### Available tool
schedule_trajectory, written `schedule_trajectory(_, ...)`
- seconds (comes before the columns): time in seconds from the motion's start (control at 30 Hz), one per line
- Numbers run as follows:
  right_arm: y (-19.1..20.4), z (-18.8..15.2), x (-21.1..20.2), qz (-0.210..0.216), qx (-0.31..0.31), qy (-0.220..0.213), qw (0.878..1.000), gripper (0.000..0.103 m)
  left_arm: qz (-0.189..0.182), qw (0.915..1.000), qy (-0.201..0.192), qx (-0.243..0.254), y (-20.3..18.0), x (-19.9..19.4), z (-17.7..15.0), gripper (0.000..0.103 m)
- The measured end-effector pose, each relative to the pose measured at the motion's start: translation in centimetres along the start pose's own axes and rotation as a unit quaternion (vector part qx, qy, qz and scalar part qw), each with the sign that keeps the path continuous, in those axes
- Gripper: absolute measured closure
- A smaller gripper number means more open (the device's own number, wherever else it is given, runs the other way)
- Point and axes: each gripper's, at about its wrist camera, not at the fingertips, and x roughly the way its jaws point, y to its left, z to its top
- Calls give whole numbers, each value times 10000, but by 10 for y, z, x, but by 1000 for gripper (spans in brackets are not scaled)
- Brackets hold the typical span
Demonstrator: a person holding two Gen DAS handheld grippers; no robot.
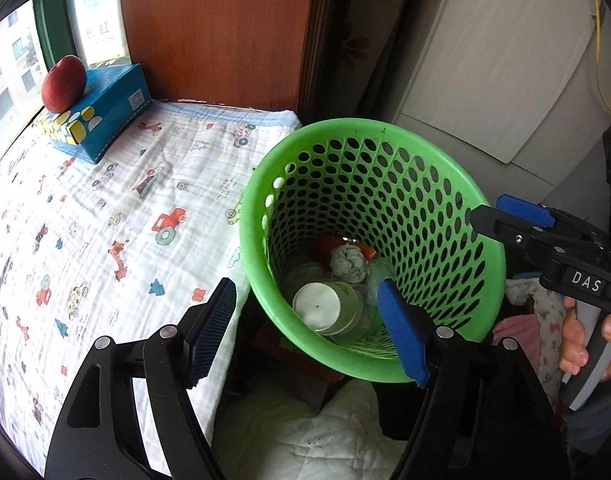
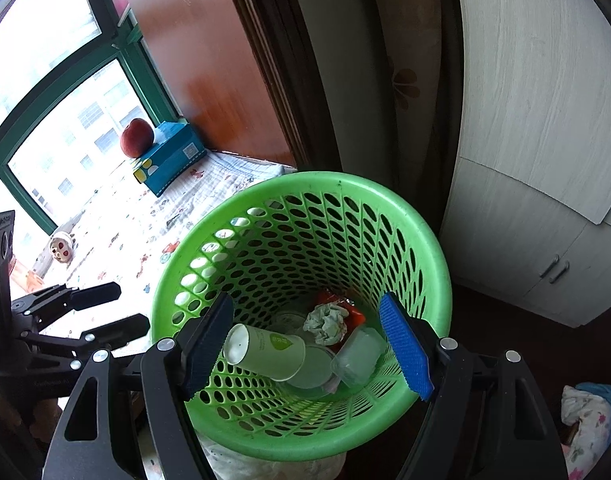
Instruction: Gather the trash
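Bedside basket (image 2: 305, 216), trash (image 2: 265, 354) below hand-held gripper (image 2: 305, 346).

- The left wrist view looks steeply down from just above and left of the green basket (image 1: 369, 240), close to its rim, with the cloth-covered surface (image 1: 105, 220) stretching away left of the basket.
- The right wrist view looks down from right over the green basket (image 2: 301, 312), nearer, straight into its inside.
- Both views share the basket's inside, the blue box (image 1: 101, 112) beyond the basket by the window, and the pale cabinet (image 2: 545, 160) right of the basket.
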Motion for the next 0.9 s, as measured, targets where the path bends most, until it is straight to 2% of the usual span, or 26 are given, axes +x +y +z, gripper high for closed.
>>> schedule_trajectory(0.2,19,-6,-3,87,-139,-25,9999,27,239,9992,-262,-193,19,-23,-10,21)
schedule_trajectory(0.53,63,-19,-6,304,-391,-66,9988,26,605,9943,-586,-655,61,-59,-33,16)
schedule_trajectory(0.9,119,-30,-10,477,-822,-227,9952,22,1340,9777,-978,-1290,110,-101,-66,14)
